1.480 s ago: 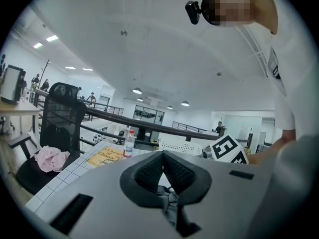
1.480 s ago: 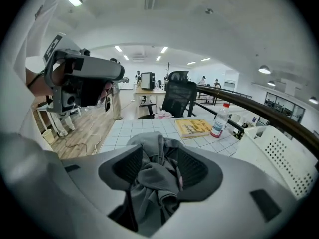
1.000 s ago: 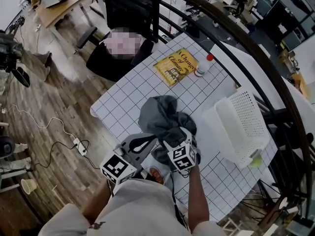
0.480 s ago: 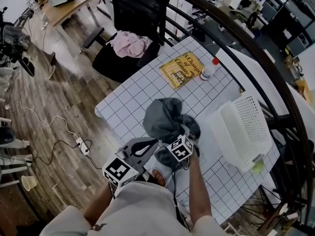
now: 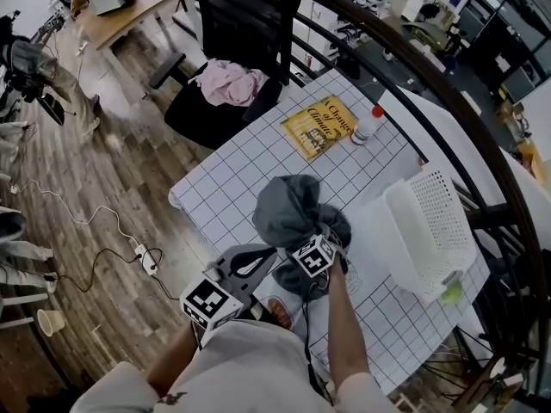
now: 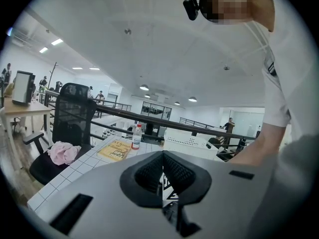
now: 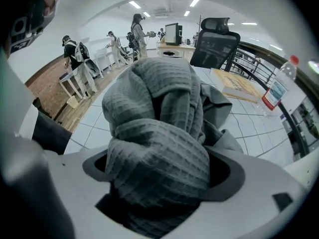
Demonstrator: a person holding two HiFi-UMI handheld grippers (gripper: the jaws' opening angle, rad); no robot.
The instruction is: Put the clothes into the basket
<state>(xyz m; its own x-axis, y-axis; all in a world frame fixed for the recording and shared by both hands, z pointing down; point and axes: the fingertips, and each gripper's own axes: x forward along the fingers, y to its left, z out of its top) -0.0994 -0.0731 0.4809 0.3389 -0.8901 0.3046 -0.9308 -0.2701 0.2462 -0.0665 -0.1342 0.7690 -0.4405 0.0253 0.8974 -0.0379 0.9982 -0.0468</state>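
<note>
Now grey cloth [image 7: 154,108] bunches between the right gripper's [image 7: 162,171] just-opened fingers [image 7: 230,176].

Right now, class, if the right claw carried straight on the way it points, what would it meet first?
The grey cloth: it is bunched between the jaws of the right claw, which have just been opening wide. Under it, probably the table.

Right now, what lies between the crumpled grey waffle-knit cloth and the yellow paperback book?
Only bare white gridded tabletop, as the head view shows.
</note>
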